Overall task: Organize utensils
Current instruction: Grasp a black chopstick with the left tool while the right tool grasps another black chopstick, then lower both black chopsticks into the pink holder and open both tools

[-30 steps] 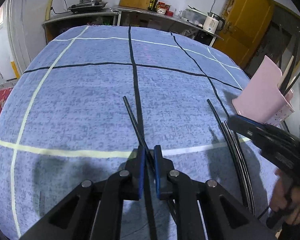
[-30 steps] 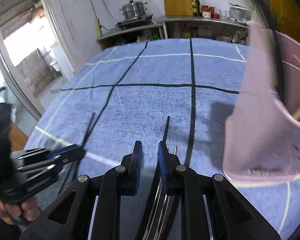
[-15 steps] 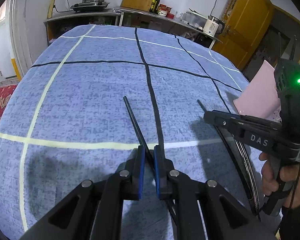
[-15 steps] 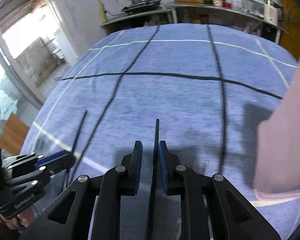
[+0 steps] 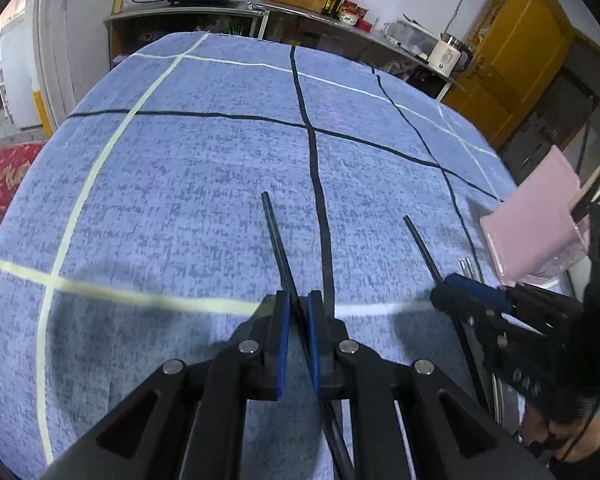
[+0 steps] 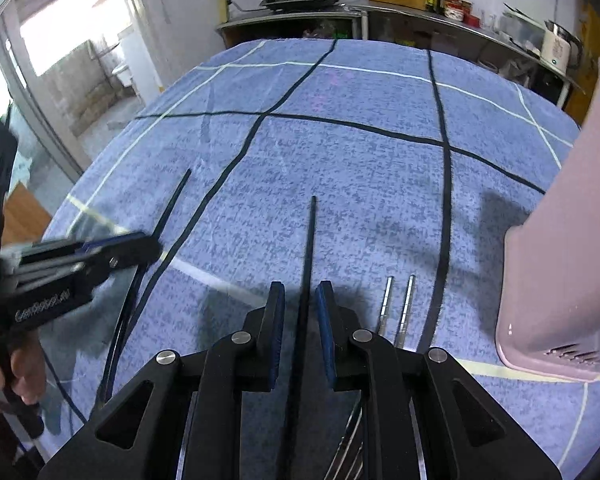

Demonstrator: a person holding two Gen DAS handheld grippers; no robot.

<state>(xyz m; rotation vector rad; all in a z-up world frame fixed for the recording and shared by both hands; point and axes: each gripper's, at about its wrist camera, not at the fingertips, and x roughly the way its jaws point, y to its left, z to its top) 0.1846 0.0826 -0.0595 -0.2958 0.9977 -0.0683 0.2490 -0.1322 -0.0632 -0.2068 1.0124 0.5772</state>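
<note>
A black chopstick (image 5: 278, 240) at frame centre is clamped in the left gripper (image 5: 297, 308). Another black chopstick (image 6: 308, 256) runs between the right gripper's (image 6: 300, 300) pads; whether they press it cannot be told. The pink holder (image 6: 560, 272) stands at the right edge.

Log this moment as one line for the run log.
left gripper: shut on black chopstick | right gripper: around second black chopstick | pink holder: right
</note>
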